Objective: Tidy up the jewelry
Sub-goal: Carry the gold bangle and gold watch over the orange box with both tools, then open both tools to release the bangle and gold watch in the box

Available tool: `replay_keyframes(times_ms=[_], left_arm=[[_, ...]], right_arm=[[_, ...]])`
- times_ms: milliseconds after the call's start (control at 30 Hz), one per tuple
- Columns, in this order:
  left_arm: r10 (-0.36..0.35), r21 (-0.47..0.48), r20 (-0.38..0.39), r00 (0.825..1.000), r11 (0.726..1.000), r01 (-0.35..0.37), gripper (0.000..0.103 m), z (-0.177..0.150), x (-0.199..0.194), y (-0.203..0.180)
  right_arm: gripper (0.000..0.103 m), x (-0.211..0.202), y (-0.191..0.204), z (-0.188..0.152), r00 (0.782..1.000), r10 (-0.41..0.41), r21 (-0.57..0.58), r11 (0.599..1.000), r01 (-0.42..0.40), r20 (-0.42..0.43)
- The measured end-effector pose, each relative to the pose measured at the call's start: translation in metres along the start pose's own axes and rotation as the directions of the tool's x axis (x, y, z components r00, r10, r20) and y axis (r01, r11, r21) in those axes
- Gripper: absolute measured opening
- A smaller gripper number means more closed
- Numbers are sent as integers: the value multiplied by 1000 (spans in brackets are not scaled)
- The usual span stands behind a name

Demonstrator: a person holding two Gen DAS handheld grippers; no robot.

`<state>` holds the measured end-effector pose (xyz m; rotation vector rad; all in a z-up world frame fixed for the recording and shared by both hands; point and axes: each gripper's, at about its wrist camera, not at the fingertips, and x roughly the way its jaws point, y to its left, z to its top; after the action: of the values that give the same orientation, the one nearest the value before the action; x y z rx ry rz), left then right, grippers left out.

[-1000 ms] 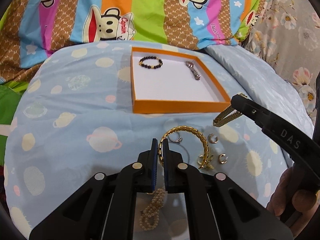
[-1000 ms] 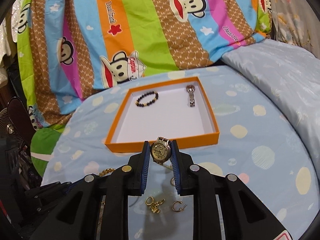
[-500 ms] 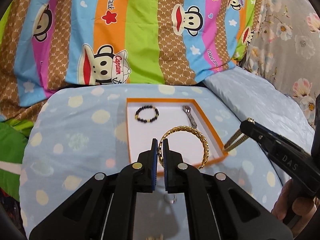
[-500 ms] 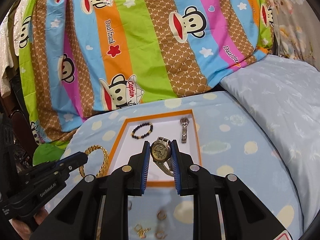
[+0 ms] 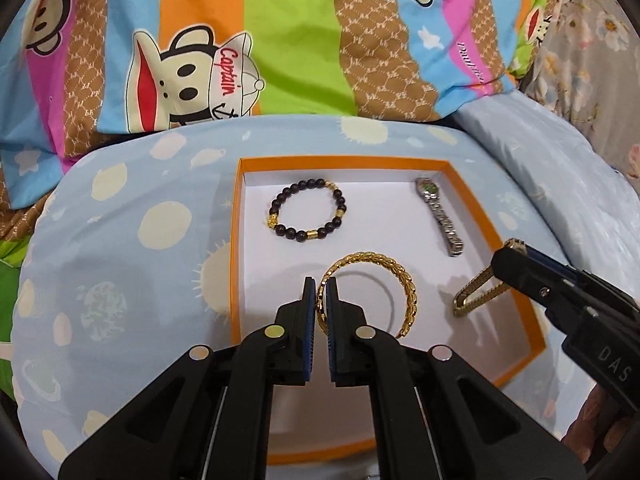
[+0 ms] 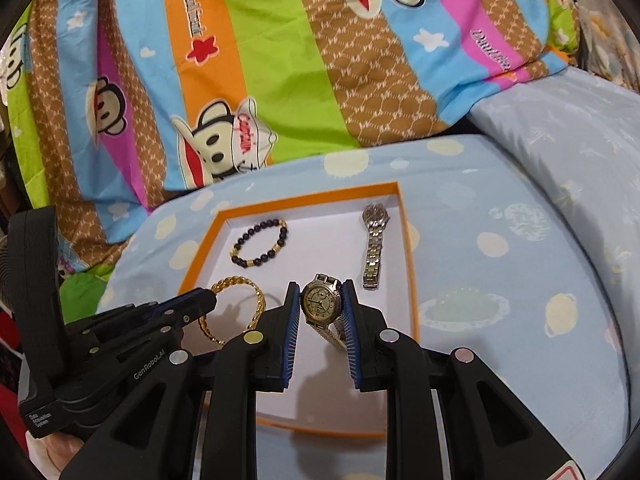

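Orange tray point(image 5: 484, 216) holds beaded bracelet point(image 5: 306, 213), silver watch point(image 5: 439, 216); hand-held grippers clamp bangle point(image 5: 404, 280), seemingly gold watch point(image 6: 320, 304).

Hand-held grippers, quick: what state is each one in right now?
Left hand-held gripper: shut on the gold bangle, over the orange tray.
Right hand-held gripper: shut on the gold watch.

Both handheld grippers were matte black plastic, each with two angular fingers lined by ribbed blue pads point(image 6: 347, 320). Round silver fasteners dotted the finger joints. The left gripper point(image 5: 321, 300) carried white "GenRobot.AI" lettering and a small printed label on its body; the right gripper point(image 6: 320, 312) bore raised letters "DAS" on its side.
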<state>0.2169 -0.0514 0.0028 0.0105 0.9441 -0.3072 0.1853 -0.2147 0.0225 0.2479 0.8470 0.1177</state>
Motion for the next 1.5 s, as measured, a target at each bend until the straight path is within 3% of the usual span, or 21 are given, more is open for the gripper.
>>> replay_keyframes(times_ms=[300, 967, 1100, 1300, 1367, 1500], left_arm=[[21, -36, -50, 999, 999, -23, 5, 9, 29, 15], [41, -12, -22, 999, 999, -41, 6, 14, 36, 13], [39, -5, -18, 999, 999, -39, 8, 14, 36, 12], [-3, -19, -9, 1000, 1000, 3, 25, 12, 27, 11], [-3, -22, 19, 1000, 1000, 3, 39, 10, 14, 12], [-12, -14, 79, 997, 1000, 13, 39, 2, -14, 11]], right_arm=[[20, 44, 5, 14, 999, -26, -40, 999, 24, -44], [22, 93, 12, 54, 971, -175, -123, 980, 156, -163], [23, 84, 10, 54, 980, -152, -104, 985, 138, -130], [23, 44, 3, 43, 992, -120, -67, 991, 117, -37], [23, 25, -1, 33, 992, -125, -65, 990, 124, -6], [23, -9, -12, 10, 993, -111, -40, 993, 112, 28]])
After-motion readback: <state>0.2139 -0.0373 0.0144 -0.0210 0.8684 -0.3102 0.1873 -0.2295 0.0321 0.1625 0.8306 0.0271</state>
